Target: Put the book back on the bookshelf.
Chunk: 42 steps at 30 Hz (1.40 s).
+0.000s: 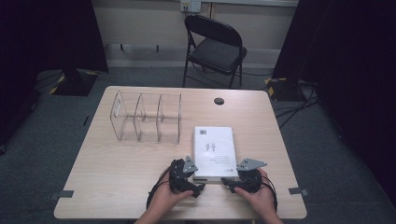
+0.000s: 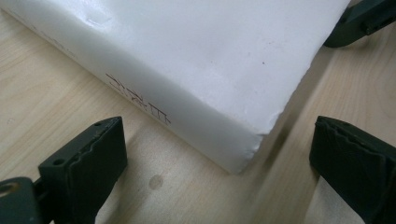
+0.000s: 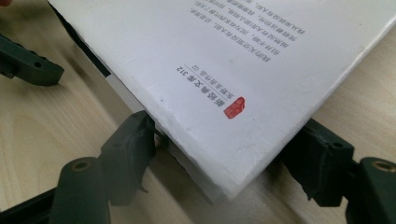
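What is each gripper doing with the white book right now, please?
Left gripper: open, white book corner between its jaws, untouched.
Right gripper: jaws around the book's corner; grip cannot be told.

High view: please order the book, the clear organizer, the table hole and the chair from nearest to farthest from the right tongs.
From the right tongs:
1. Book, right beside them.
2. Organizer, up-left.
3. Hole, near the far edge.
4. Chair, beyond the table.

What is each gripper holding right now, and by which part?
The right gripper has the white book between its jaws at a near corner, seemingly gripping it. The left gripper holds nothing; its jaws stand open, apart from the other near corner.
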Each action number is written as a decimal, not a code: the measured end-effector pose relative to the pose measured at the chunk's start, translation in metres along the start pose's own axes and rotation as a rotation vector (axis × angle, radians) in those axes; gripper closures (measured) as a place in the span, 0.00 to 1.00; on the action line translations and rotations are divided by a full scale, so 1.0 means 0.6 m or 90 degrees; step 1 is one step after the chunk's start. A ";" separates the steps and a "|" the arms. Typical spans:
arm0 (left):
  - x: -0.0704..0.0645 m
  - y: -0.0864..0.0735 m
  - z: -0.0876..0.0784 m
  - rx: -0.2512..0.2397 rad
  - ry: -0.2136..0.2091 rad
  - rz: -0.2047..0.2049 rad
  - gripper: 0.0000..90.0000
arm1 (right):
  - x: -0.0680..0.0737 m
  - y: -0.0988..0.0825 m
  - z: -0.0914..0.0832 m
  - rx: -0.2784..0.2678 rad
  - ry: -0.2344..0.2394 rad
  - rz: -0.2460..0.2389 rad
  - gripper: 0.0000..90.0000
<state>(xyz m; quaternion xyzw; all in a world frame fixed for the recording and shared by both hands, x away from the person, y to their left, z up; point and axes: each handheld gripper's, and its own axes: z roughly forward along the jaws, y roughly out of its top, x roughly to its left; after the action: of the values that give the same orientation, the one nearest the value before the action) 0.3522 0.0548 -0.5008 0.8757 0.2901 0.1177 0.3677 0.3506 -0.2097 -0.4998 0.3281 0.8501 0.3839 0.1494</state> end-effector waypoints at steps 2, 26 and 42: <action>0.001 0.001 0.000 0.002 0.000 0.006 0.04 | 0.000 0.000 0.000 -0.001 0.000 -0.002 0.31; 0.002 -0.007 -0.010 -0.029 0.041 -0.031 0.25 | 0.033 0.005 -0.004 0.011 -0.015 -0.013 0.40; 0.002 -0.003 -0.015 -0.006 0.044 -0.035 0.27 | 0.034 0.010 -0.009 0.009 -0.011 -0.035 0.42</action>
<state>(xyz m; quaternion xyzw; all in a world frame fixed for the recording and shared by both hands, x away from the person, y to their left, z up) 0.3488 0.0617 -0.4957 0.8612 0.3260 0.1389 0.3645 0.3355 -0.1961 -0.4917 0.3092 0.8601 0.3707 0.1650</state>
